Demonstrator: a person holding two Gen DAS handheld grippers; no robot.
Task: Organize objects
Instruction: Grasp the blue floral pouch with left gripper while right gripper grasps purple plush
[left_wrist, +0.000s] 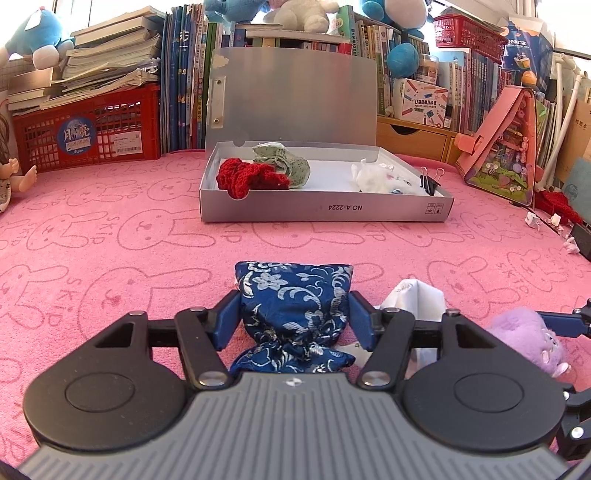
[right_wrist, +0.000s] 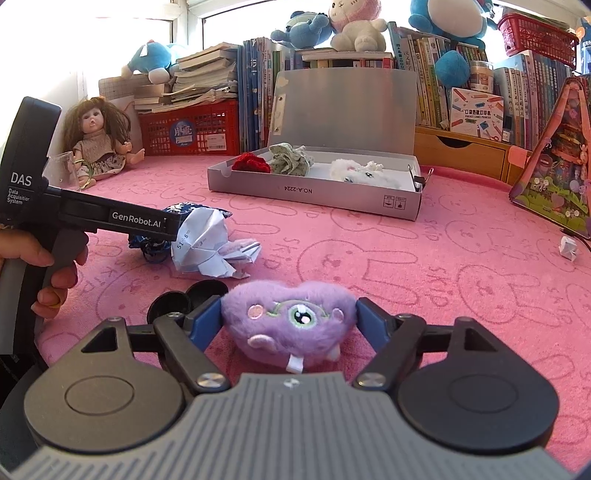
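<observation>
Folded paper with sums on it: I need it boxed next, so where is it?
In the right wrist view the folded paper lies on the pink cloth, left of centre, beside the blue brocade pouch.

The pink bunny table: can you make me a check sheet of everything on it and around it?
Surface: pink bunny-print cloth.
Job's things: open grey box holds a red knit piece, green cloth and white plush; binder clips on its rim.
Clutter: folded paper, doll, small paper scrap.
Claws: left claw shut on blue brocade pouch; right claw shut on purple plush.
Cables: nothing seen.
Surroundings: books, red crate, plush toys.
</observation>
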